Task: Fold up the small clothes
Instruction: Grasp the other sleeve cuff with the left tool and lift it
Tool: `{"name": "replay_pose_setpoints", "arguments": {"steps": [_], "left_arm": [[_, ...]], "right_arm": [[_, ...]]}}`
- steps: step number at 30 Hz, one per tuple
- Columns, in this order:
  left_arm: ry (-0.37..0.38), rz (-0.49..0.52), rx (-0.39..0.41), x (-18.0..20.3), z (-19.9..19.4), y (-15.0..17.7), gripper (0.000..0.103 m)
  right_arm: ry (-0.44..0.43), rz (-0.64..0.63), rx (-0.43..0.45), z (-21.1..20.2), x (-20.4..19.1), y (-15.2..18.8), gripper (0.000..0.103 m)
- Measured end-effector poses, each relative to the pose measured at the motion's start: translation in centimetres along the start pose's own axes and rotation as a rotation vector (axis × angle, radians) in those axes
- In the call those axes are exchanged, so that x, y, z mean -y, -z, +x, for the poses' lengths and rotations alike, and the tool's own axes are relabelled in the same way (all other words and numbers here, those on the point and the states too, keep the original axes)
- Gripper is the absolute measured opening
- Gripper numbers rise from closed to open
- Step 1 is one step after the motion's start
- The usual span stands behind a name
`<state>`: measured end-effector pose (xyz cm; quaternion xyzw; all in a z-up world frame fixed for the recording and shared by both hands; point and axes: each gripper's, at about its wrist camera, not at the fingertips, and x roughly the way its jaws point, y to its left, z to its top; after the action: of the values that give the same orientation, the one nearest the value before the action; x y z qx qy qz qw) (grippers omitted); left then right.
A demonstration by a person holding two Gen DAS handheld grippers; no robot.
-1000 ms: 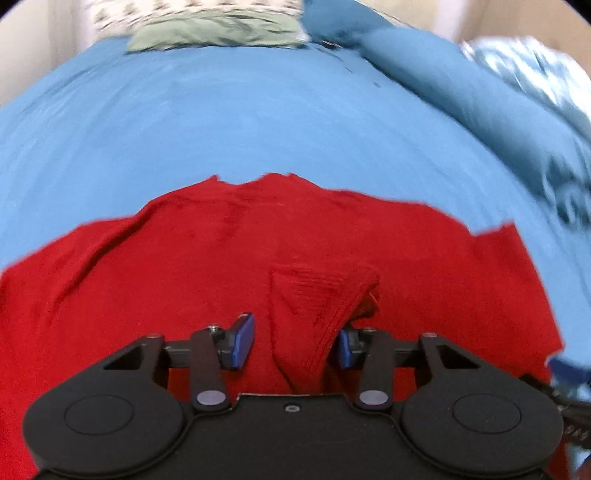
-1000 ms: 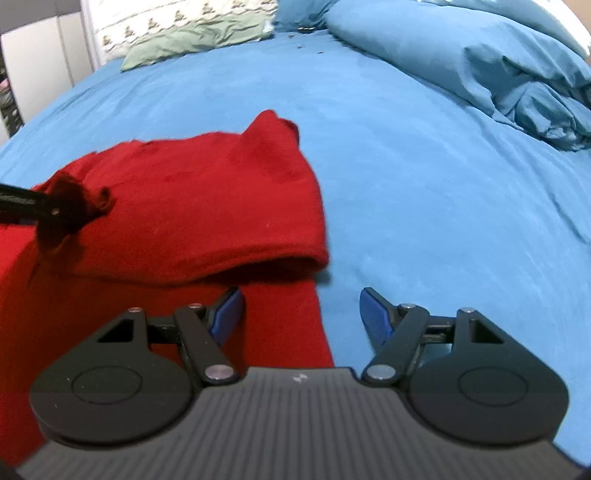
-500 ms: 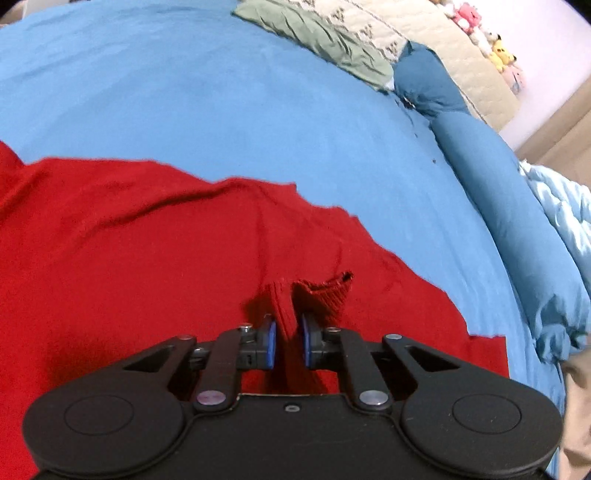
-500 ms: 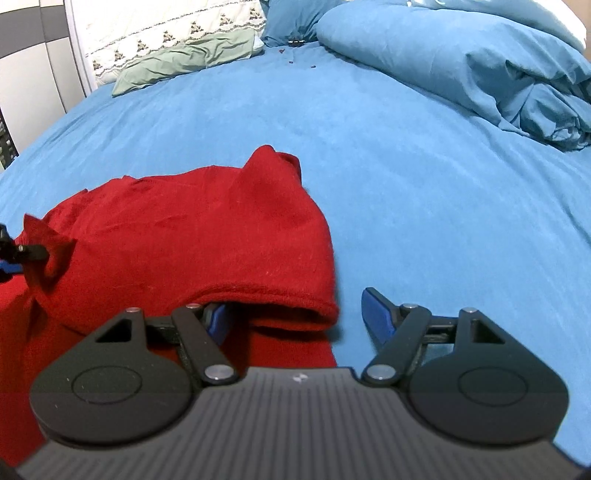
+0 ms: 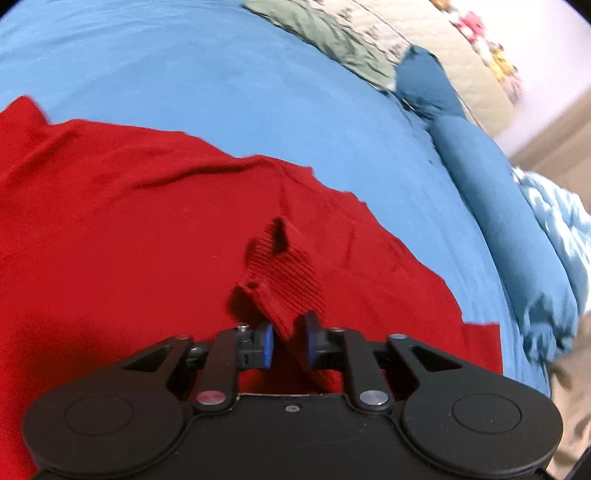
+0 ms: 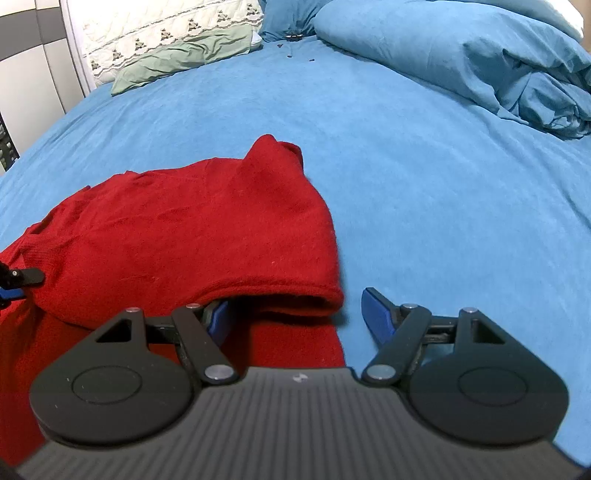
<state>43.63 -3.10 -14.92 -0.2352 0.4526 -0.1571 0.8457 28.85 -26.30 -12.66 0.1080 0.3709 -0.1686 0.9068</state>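
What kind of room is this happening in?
Most likely a bedroom: the red sweater lies on a bed with a blue sheet, a bunched blue duvet and a quilted headboard behind.

No writing, label, brand name or number can be read in either view. The only sign is a small pale mark on the ribbed grey body of the right gripper (image 6: 301, 319), set behind the fingers on the centre line between them; it is too small to make out as a letter or logo. The quilted headboard cover (image 6: 166, 27), far ahead of the fingers and to their left, carries a row of small printed motifs, which are pictures and not text.
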Motion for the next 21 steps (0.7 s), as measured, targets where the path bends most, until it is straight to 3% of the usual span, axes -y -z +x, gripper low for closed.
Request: {"name": "replay_pose_setpoints", "arguments": {"steps": [2,3,4,5,6,9,13,19,21], "left_arm": [[0.025,0.008,0.007,0.2,0.4,-0.2,0.034],[0.027,0.012,0.005,0.3,0.6,-0.5,0.031],[0.020,0.018,0.002,0.6,0.9,-0.7,0.025],[0.018,0.027,0.007,0.9,1.0,-1.1,0.009],[0.019,0.036,0.020,1.1,0.8,-1.4,0.009],[-0.004,0.061,0.163,1.9,-2.6,-2.9,0.009],[-0.105,0.054,0.318,0.2,-7.4,-4.2,0.009],[-0.171,0.010,0.233,-5.0,-6.9,-2.3,0.009],[-0.184,0.014,0.224,-5.7,-6.7,-1.4,0.009]], "right_arm": [[-0.003,-0.006,0.000,0.0,0.0,0.0,0.088],[-0.004,-0.011,-0.001,0.0,0.1,0.1,0.088],[-0.002,-0.016,-0.002,0.1,0.0,0.2,0.089],[0.000,-0.023,-0.002,0.2,-0.1,0.3,0.089],[0.004,-0.032,-0.003,0.3,-0.2,0.3,0.089],[0.015,-0.074,0.000,0.5,-0.8,0.1,0.089],[0.033,-0.142,-0.003,0.9,-1.9,-0.2,0.090],[0.067,-0.172,-0.008,1.3,-2.2,0.0,0.090],[0.121,-0.157,0.012,0.9,-1.6,-0.1,0.090]]}}
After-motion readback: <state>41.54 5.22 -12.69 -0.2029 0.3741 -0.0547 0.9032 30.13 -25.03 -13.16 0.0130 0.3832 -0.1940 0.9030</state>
